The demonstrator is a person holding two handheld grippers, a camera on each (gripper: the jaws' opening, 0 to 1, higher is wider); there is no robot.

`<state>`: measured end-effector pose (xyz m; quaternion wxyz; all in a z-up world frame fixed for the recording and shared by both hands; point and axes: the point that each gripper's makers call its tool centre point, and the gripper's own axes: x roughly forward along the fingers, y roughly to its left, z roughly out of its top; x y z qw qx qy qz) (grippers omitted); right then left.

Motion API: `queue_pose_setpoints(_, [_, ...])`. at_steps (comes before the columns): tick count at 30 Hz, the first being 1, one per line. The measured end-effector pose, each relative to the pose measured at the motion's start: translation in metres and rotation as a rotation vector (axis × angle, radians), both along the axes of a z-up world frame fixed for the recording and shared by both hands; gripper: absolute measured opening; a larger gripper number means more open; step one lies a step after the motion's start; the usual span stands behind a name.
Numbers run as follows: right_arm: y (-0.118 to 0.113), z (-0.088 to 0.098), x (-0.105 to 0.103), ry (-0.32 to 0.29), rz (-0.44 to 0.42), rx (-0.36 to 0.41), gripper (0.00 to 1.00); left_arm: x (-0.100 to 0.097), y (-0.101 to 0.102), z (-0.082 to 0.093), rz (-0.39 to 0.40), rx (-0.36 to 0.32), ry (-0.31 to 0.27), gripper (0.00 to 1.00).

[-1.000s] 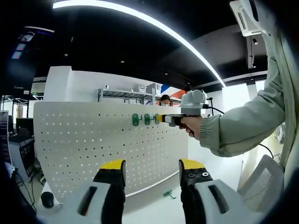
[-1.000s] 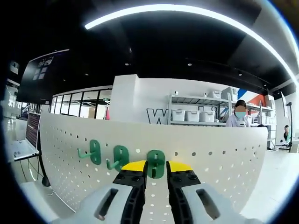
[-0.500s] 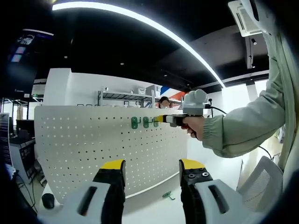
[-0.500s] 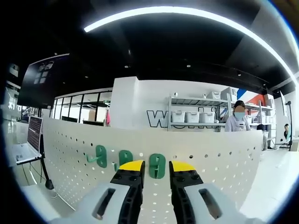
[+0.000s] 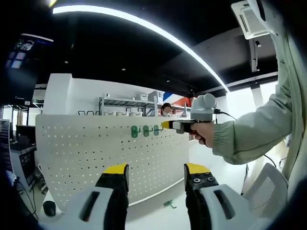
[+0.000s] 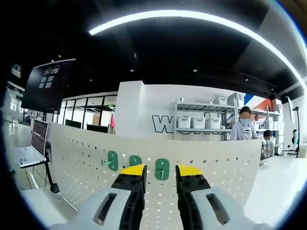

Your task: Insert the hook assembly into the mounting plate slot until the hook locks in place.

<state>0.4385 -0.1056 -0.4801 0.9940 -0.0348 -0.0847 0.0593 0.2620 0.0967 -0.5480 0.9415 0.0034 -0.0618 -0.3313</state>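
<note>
Three green hooks (image 6: pixel 162 169) are seen mounted in a row near the top of the white pegboard (image 6: pixel 216 167). The right claw (image 6: pixel 160 168) is held released just before them; the left claw (image 5: pixel 156 168) is released too, well apart from the board.

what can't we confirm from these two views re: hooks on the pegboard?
- Lock state: the three green hooks on the pegboard are too small in both views to show seating.
- Middle hook: lower part hidden by the right gripper in the right gripper view.
- Loose green hook on the table, left gripper view: too small for detail.
</note>
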Motion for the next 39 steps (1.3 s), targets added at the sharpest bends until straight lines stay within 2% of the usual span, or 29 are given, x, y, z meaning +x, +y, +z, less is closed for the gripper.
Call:
queue_pose_setpoints(6, [-0.001,0.003,-0.015,-0.01,0.011,0.003,0.24,-0.005,-0.003,0.006,-0.006,0.0,-0.016,0.48])
queue_pose_setpoints(17, [-0.009,-0.008,-0.04,0.006,0.022,0.013,0.29,-0.015,-0.01,0.012,-0.023,0.01,-0.037,0.48])
queue_pose_setpoints(23, [-0.009,-0.016,-0.049,0.037,0.042,0.023,0.33,-0.018,-0.012,0.014,-0.028,0.015,-0.041,0.48])
queue_pose_setpoints(39, [-0.015,-0.012,-0.092,0.041,0.099,0.084,0.42,-0.02,-0.019,0.024,-0.043,0.044,-0.064,0.48])
